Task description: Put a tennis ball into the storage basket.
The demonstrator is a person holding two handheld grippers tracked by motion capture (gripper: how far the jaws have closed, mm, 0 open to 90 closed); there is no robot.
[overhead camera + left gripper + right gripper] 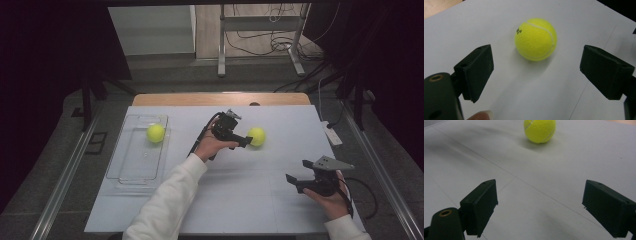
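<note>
Tennis balls, fuzzy and yellow-green, are being collected: one (155, 133) already lies in the clear plastic tray (125, 170), while the second (257, 136) rests on the white counter (240, 200). Left gripper (246, 141), jaws apart, approaches it ungrasped; right gripper (294, 181) waits open.

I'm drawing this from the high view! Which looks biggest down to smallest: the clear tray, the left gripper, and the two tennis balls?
1. Clear tray, clearly the largest.
2. Left gripper, much smaller than the tray.
3. The two balls: the tennis ball in the tray and the tennis ball on the table look alike in size, so I won't rank them.
</note>
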